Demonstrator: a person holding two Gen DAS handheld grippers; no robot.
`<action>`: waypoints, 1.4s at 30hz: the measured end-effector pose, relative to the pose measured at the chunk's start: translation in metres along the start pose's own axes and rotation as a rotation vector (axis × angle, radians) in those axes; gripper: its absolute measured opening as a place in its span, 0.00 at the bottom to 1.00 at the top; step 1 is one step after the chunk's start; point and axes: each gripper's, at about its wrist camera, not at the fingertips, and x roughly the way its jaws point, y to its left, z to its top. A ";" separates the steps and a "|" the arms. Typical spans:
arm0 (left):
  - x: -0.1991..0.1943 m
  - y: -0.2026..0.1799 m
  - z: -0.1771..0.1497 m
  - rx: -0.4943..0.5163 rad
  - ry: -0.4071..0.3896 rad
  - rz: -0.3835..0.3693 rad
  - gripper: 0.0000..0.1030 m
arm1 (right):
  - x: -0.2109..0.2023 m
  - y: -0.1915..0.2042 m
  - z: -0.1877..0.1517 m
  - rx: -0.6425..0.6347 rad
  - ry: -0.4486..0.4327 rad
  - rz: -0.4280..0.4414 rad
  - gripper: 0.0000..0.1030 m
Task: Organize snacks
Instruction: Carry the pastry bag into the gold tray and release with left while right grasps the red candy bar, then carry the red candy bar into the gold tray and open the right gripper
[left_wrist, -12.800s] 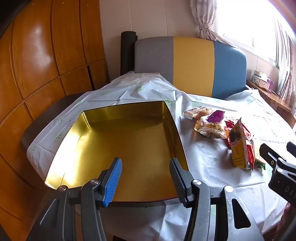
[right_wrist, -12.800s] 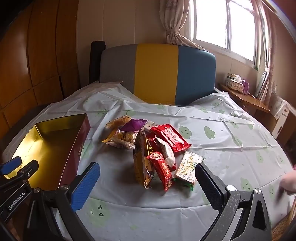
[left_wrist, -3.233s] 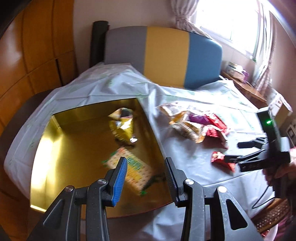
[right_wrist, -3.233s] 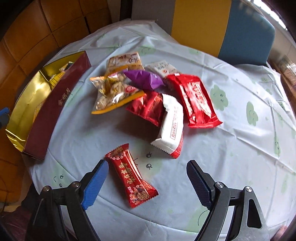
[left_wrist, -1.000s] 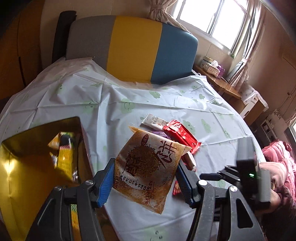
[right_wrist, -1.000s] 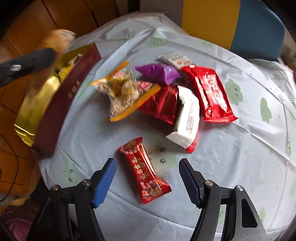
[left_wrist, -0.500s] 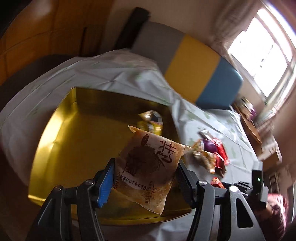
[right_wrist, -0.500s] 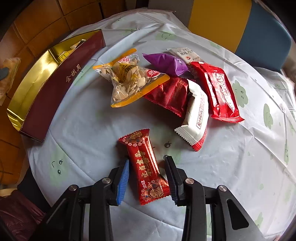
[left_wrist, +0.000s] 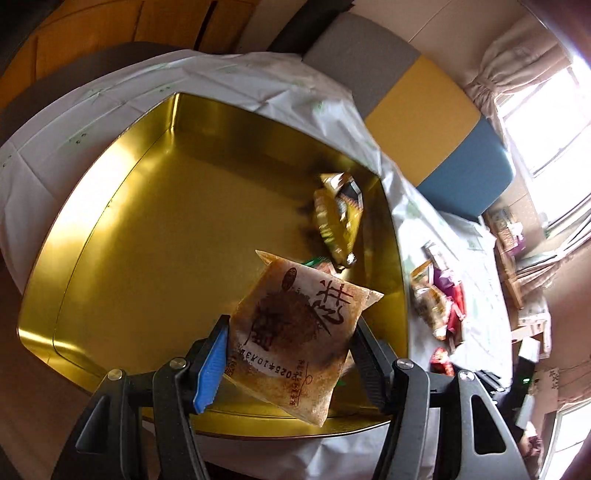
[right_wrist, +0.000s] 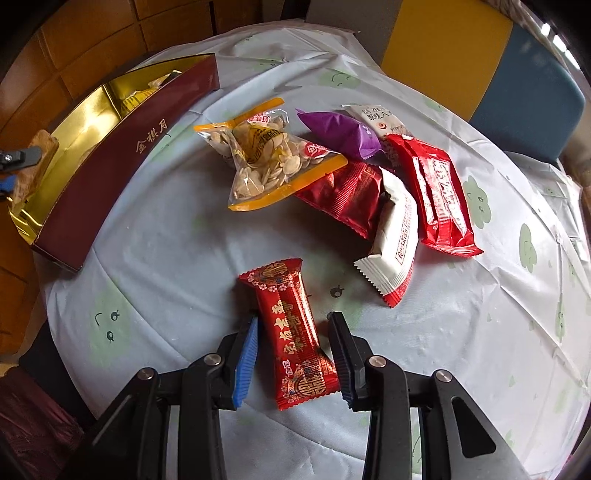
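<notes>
1. While the left gripper hangs over the gold-lined rectangular tin box, its fingers are clenched on a brown-printed translucent flat snack pouch by its side edges. The pouch is tilted and in the air, so letting go from here could send it onto the yellow crinkly packet in the far corner or against the wall.
2. Closing just now, the right gripper has its jaws on either side of the red foil-wrapped oblong candy bar, which lies flat on the pale cloud-print tablecloth. The pads look pressed to the wrapper, though only at its lower half.
3. Slick foil could slide out on lifting, or the bar could droop and swing.
4. Pinching cloth along with the wrapper would drag the remaining pile, the clear orange-edged bag of seeds included.
</notes>
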 end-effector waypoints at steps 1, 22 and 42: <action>0.001 0.000 -0.002 0.000 0.003 0.003 0.62 | 0.001 0.000 0.000 -0.001 0.000 -0.001 0.37; -0.005 -0.014 -0.011 0.140 -0.073 0.129 0.64 | 0.001 -0.002 -0.002 -0.004 -0.013 -0.007 0.35; -0.028 -0.029 -0.030 0.288 -0.173 0.221 0.64 | -0.023 0.017 0.013 0.084 -0.057 0.040 0.22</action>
